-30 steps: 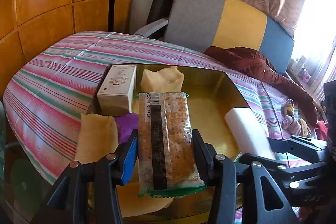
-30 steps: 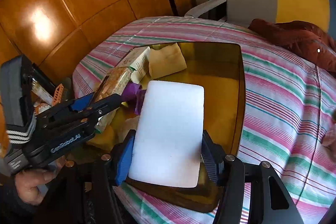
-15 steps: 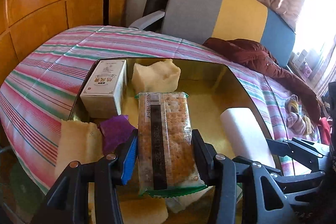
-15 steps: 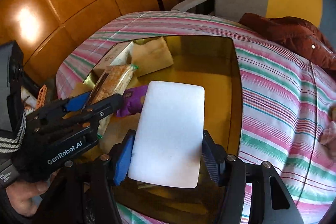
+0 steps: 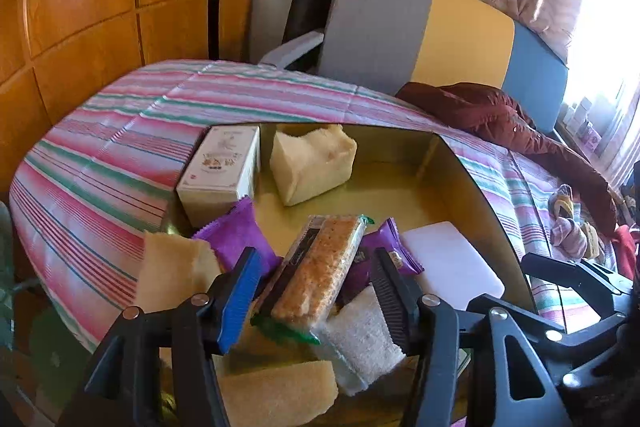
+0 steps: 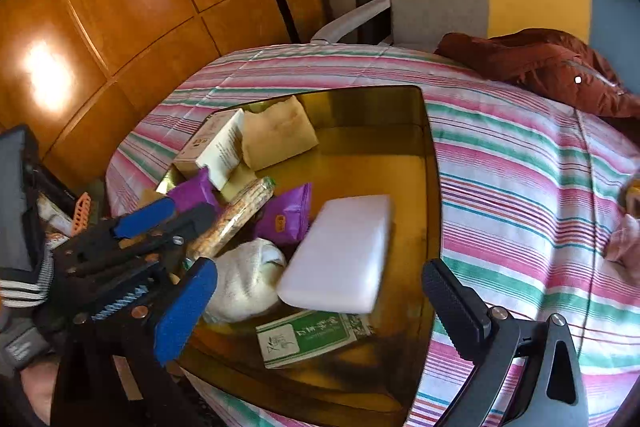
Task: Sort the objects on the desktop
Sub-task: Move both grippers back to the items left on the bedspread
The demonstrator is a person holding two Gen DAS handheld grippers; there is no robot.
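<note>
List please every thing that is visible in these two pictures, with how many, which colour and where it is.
Tray: 1, gold, on the striped cloth.
White block: 1, tray's right part, tilted, between the right jaws, pads clear of it.
Cracker pack: 1, clear wrap, leaning between the left jaws, pads off it.
Purple packets: 2, tray's middle.
White box: 1, tray's far left corner.
Yellow sponges: 3 seen, far, left, near.
White cloth: 1, near the crackers.
Green box: 1, under the white block.
Striped cloth: 1, pink-green.
Chair: 1, grey-yellow-blue, behind.
Maroon jacket: 1, far right.
Left gripper: open, jaws just opening.
Right gripper: open, jaws just opening.
</note>
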